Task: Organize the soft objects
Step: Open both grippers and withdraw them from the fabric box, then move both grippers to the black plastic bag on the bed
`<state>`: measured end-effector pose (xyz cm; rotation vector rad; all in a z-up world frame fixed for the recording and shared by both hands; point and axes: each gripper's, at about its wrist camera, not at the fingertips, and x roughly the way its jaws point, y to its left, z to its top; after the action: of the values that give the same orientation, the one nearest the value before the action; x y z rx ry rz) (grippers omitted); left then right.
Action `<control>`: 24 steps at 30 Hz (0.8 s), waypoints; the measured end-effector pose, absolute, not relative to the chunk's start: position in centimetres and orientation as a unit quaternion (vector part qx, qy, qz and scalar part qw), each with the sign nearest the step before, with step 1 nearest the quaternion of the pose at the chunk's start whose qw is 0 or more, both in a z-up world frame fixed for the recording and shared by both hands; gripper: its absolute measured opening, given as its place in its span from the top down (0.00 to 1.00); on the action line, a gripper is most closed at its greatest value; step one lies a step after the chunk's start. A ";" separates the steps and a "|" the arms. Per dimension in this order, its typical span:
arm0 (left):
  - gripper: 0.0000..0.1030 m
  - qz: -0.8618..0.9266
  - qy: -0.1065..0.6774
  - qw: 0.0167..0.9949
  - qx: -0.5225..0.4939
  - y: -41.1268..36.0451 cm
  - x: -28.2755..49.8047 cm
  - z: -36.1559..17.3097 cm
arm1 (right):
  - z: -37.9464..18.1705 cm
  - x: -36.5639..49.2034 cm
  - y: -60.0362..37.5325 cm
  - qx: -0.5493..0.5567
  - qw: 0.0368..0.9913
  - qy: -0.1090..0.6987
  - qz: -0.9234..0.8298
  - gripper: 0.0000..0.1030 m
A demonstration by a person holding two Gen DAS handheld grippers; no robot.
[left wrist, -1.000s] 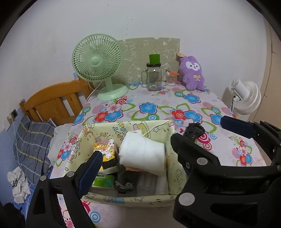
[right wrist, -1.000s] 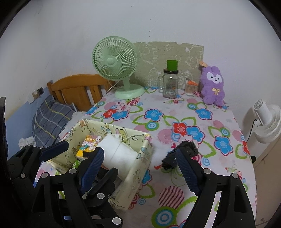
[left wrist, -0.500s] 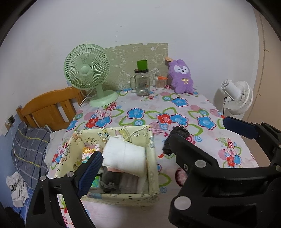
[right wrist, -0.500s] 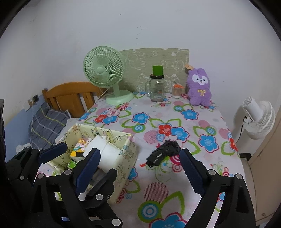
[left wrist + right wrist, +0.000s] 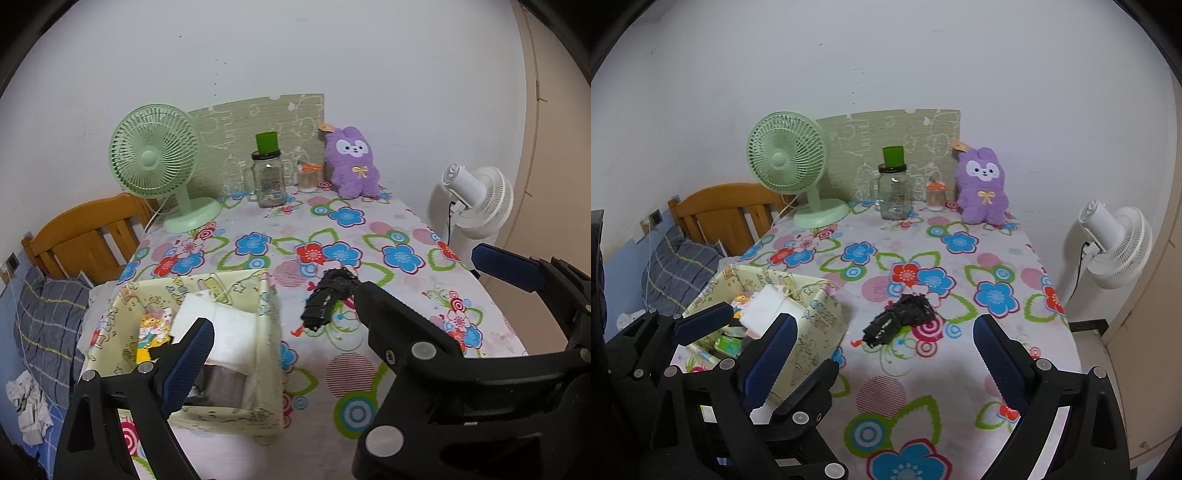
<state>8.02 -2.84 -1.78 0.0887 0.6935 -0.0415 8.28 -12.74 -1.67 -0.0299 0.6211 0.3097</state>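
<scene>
Black crumpled cloth (image 5: 900,318) lay on the flowered bench (image 5: 960,369), just right of the fabric storage box (image 5: 812,325) holding a white folded cloth (image 5: 766,308). Right gripper (image 5: 882,354) hung near it, short of it, jaws just opened wide, nothing between. Left gripper (image 5: 340,295) also wide open, empty, straddling box and black cloth.

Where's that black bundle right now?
The black bundle lies loose on the flowered tablecloth, mid-table in the right wrist view, just right of the fabric bin and ahead of the open right gripper, touching neither.
</scene>
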 end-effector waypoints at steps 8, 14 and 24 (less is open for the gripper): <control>0.08 -0.035 0.338 0.939 0.048 -4.9 8.3 -2.0 | -1.9 8.4 -14.9 -0.009 0.942 0.304 0.145 0.05; 0.08 -0.044 0.342 0.937 0.052 -6.1 8.9 -2.4 | -2.3 8.7 -16.2 -0.008 0.942 0.307 0.136 0.05; 0.08 -0.041 0.348 0.936 0.040 -7.2 10.3 -3.3 | -3.1 9.8 -17.8 -0.007 0.942 0.311 0.127 0.05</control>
<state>10.28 -7.20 -3.29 0.0812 0.7120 -0.0833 9.78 -17.76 -3.07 -0.0134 0.6351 0.2592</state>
